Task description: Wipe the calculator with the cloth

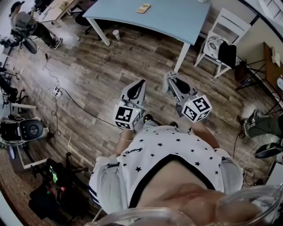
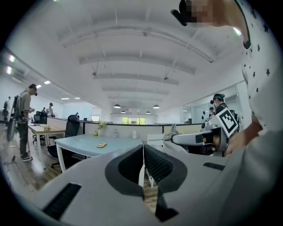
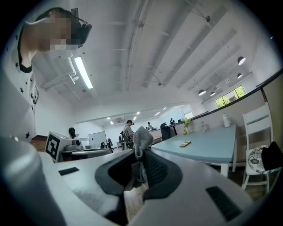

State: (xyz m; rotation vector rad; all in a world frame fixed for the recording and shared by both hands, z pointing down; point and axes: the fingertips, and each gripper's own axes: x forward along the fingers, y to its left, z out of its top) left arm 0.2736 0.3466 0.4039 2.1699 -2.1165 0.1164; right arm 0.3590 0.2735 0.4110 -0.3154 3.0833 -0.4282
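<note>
The calculator (image 1: 143,8) lies flat on the table (image 1: 177,20), with bare tabletop around it. Both grippers are held well short of the table, over the wood floor in front of its near edge, tips pointing toward it. The left gripper (image 1: 141,83) has its jaws pressed together with nothing between them. The right gripper (image 1: 170,76) is clamped on the cloth (image 3: 142,137), a grey wad that sticks out past the tips. A white chair (image 1: 223,26) stands at the table's right end. A cup (image 1: 116,33) stands on the floor by the table's left leg.
</note>
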